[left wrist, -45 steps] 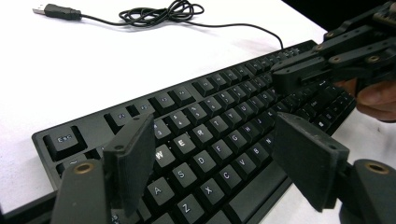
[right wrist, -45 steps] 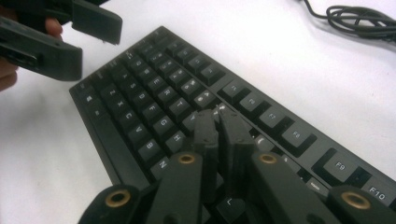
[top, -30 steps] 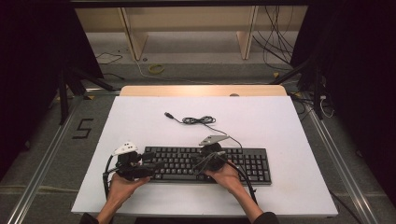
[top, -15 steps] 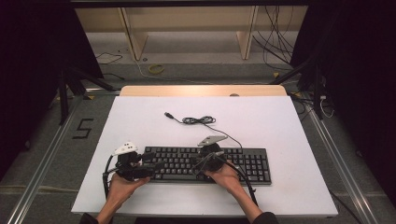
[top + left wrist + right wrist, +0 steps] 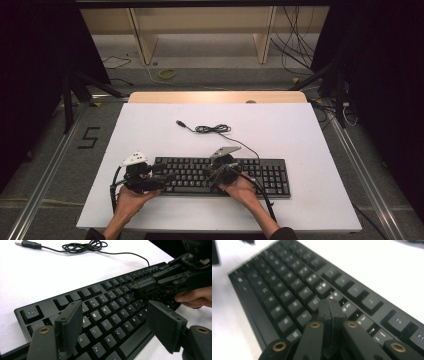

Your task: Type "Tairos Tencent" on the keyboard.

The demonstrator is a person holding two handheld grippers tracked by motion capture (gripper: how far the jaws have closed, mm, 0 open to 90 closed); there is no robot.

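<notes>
A black keyboard (image 5: 260,176) lies near the front of the white table (image 5: 300,130). My left gripper (image 5: 167,178) hovers over the keyboard's left end, and its two fingers (image 5: 70,323) stand wide apart above the letter keys (image 5: 107,312) with nothing between them. My right gripper (image 5: 209,173) reaches in from the right over the middle of the keyboard. Its jaws are shut together, and their tip (image 5: 329,305) rests on or just above a key in the upper rows (image 5: 287,290). The left gripper view shows that shut gripper (image 5: 138,289) low over the keys.
The keyboard's thin black cable (image 5: 212,129) lies coiled behind it and ends in a loose USB plug (image 5: 179,122). A wooden strip (image 5: 217,96) runs along the table's far edge. Bare white table lies to the right and behind.
</notes>
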